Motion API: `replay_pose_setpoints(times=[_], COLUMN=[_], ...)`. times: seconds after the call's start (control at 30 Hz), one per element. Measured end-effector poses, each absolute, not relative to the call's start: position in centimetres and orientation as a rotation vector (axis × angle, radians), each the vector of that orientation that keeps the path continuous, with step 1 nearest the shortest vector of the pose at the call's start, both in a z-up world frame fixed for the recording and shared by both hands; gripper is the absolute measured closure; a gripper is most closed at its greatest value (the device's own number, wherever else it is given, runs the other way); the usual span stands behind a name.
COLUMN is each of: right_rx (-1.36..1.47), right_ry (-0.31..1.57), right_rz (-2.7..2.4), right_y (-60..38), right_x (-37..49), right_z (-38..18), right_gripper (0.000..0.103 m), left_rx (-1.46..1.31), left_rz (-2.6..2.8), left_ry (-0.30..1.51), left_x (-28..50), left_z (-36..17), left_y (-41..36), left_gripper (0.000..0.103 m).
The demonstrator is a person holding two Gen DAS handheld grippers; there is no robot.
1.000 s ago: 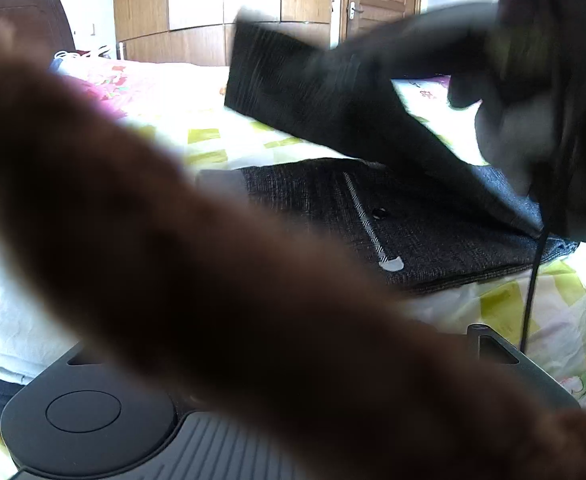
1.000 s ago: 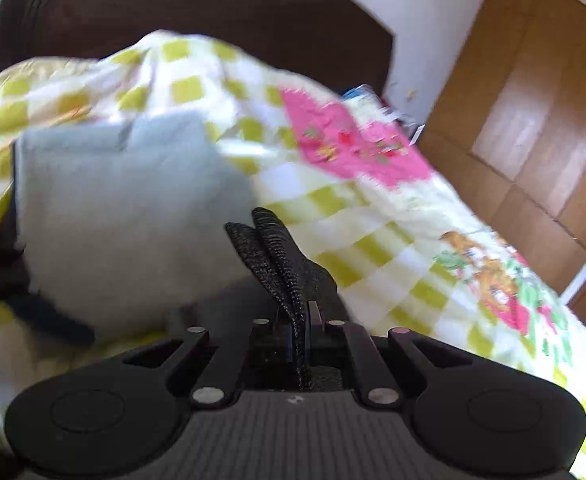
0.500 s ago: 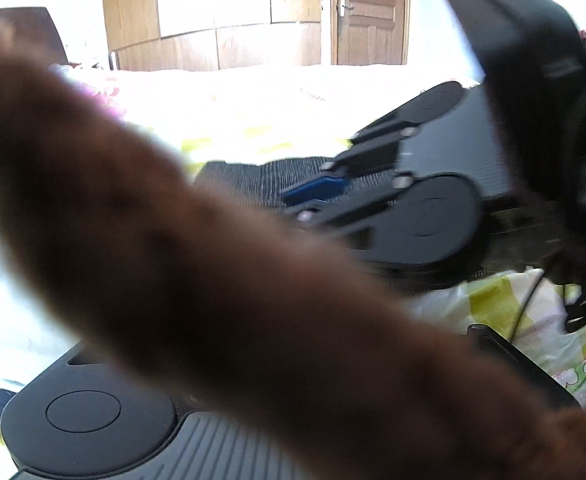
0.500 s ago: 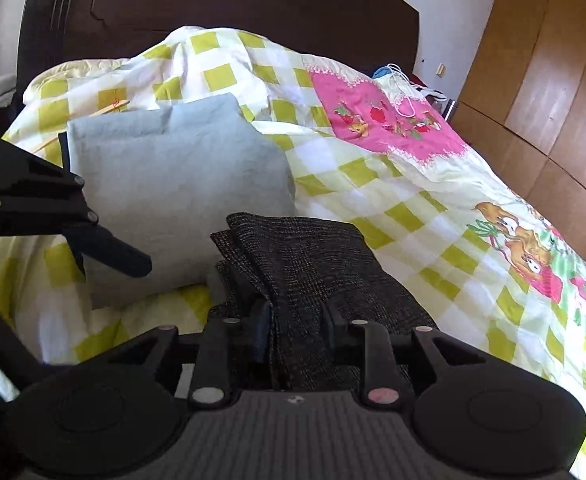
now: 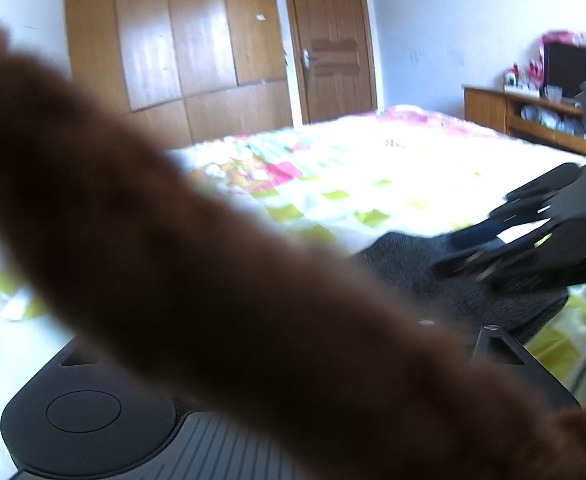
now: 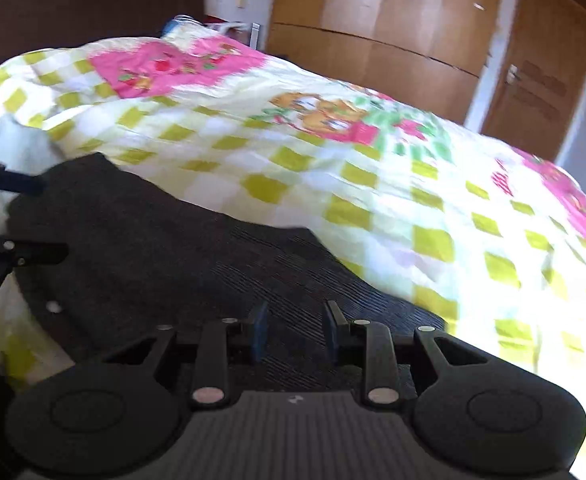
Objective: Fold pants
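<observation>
We are holding our right claw (image 6: 295,330) low over the pants (image 6: 165,248), its blue-padded fingers (image 6: 259,330) spread apart. Our brown-sleeved arm (image 5: 213,280) is hiding our left claw's fingers.

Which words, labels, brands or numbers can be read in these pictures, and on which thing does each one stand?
No text can be read.
Right gripper: a small pale mark on its body, too small to read.
Bedspread: cartoon pictures only, blurred.
Dark pants: no label shows.
</observation>
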State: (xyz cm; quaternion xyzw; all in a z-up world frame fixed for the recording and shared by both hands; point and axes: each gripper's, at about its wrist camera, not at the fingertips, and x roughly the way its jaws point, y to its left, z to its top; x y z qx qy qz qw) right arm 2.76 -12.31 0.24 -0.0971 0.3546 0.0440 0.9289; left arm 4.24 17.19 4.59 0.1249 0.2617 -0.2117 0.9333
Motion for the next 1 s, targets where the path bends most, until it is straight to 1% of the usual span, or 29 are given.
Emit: replay_pose_setpoints(times=[0.03,0.13,0.17,0.23,0.33,0.47,0.67,0.8,0.83,0.9,1.0], right_rx=[-0.165,-0.029,0.021,0.066,0.109,0.286,0.534,0.535,0.531,0.519,0.599], right_ry=[0.757,0.838,0.849,0.84,0.821,0.926,0.956,0.978,0.978,0.984,0.952], right_rz=[0.051,0.001,0.001,-0.002,0.005,0.087,0.184,0.253,0.264,0.294,0.326], right_y=[-13.8,-18.0,-19.0,-20.2,-21.7,-24.3,-26.9,-26.4,-26.2,-25.9,-27.6], right_x=[2.8,2.6,2.4,2.2,1.5,2.1,2.5,3.6,3.9,4.4,4.0], right_z=[-0.2,-1.5,-1.8,-2.1,-1.9,-3.3,-4.6,-5.2,-5.3,-5.4,-5.2], right_gripper=[0.06,0.059,0.059,0.059,0.059,0.058,0.057,0.055,0.057,0.073,0.079], left_rx=[0.261,0.302,0.312,0.327,0.351,0.402,0.401,0.424,0.44,0.47,0.432], left_rz=[-0.434,-0.398,-0.392,-0.379,-0.392,-0.44,-0.519,-0.476,-0.46,-0.438,-0.423], left_ry=[0.571,0.761,0.779,0.774,0.739,0.663,0.65,0.613,0.616,0.676,0.707], left_x=[5.3,7.9,7.9,7.3,6.4,5.0,6.7,9.0,9.7,11.5,12.3], left_z=[3.7,-0.8,-1.7,-1.7,-0.4,1.3,0.6,0.4,-0.1,-1.8,-2.9], left_y=[16.7,15.8,15.7,15.5,14.3,10.9,5.2,2.4,1.9,1.2,1.3], left_gripper=[0.017,0.017,0.017,0.017,0.018,0.017,0.017,0.017,0.017,0.012,0.01])
